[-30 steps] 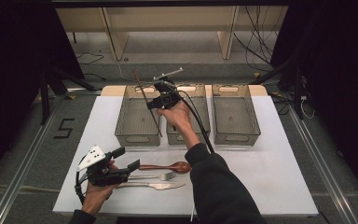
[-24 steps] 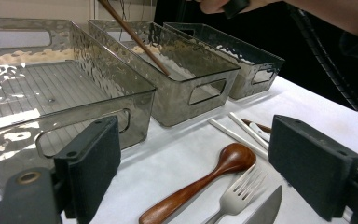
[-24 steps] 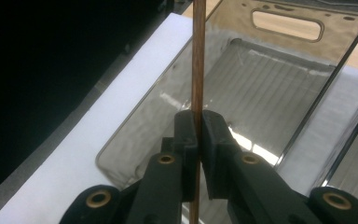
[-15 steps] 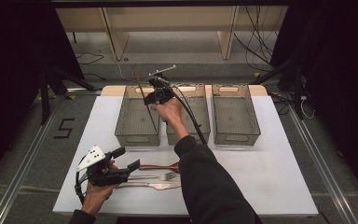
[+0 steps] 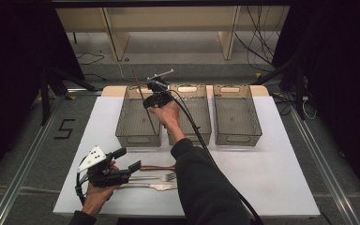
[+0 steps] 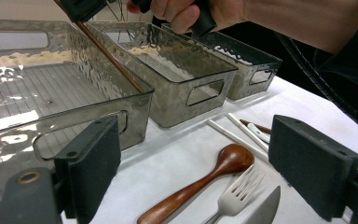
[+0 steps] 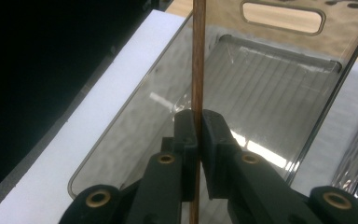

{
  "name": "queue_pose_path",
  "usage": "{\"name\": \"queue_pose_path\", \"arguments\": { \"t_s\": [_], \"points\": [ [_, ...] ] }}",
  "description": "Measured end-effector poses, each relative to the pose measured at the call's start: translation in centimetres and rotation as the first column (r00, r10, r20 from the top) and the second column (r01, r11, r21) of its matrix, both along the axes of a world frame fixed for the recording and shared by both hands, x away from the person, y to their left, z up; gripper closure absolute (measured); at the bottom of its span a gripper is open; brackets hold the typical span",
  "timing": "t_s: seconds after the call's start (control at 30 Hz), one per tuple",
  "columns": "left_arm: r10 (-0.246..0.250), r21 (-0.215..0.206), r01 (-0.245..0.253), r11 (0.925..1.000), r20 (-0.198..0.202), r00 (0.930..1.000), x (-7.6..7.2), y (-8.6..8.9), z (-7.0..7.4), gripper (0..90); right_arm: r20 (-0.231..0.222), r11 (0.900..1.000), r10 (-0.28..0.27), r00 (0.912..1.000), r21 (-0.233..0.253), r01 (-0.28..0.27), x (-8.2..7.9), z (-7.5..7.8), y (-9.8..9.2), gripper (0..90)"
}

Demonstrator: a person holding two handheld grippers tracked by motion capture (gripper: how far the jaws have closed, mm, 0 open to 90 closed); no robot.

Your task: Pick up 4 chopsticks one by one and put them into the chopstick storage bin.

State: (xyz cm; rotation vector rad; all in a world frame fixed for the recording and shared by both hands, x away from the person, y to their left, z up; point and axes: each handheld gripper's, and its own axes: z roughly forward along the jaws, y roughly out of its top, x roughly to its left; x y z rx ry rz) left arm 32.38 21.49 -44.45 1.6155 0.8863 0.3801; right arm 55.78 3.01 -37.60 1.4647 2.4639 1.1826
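White counter (image 5: 272,154) with three clear bins: right tool (image 5: 151,99) clenched on brown chopstick (image 5: 142,93), tilted over left bin (image 5: 138,117) for dropping in; left tool (image 5: 130,165) agape near wooden spoon (image 6: 200,184).

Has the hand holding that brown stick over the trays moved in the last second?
Yes. The right gripper with its brown chopstick has moved left, from above the middle tray to over the left tray.

I see a white table (image 5: 281,159) carrying three clear bins (image 5: 237,112). Nearer me than them lie a wooden spoon (image 6: 205,179), fork (image 6: 235,196), knife (image 6: 261,212) and white chopsticks (image 6: 235,135).
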Motion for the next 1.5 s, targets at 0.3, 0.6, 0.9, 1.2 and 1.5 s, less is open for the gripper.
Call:
{"name": "queue_pose_path", "arguments": {
  "t_s": [0.3,0.6,0.9,1.2,1.5],
  "points": [
    [-0.002,0.003,0.002,1.0,0.0,1.0,0.0,0.0,0.0,16.6,-0.027,0.999,-0.025,0.9993,-0.041,0.024,-0.1,-1.1,0.1,84.1],
    [-0.001,0.006,0.001,1.0,0.0,1.0,0.0,0.0,0.0,16.7,-0.003,1.0,0.005,1.0,-0.008,-0.005,-0.8,0.3,-1.0,57.8],
    [0.001,0.01,-0.001,0.9999,-0.003,1.0,0.0,0.0,0.0,16.6,0.066,0.997,0.081,0.9945,-0.013,-0.08,-3.2,2.7,-3.6,43.3],
    [-0.001,0.013,0.001,0.9999,-0.008,1.0,0.0,-0.1,-0.1,16.6,0.11,0.989,0.148,0.9828,-0.036,-0.145,-7.3,4.1,-8.1,34.7],
    [0.003,0.011,-0.003,0.9999,-0.01,1.0,0.0,-0.1,-0.1,16.5,0.115,0.984,0.165,0.9797,-0.082,-0.156,-10.9,3.4,-12.6,32.0]
  ]
}}
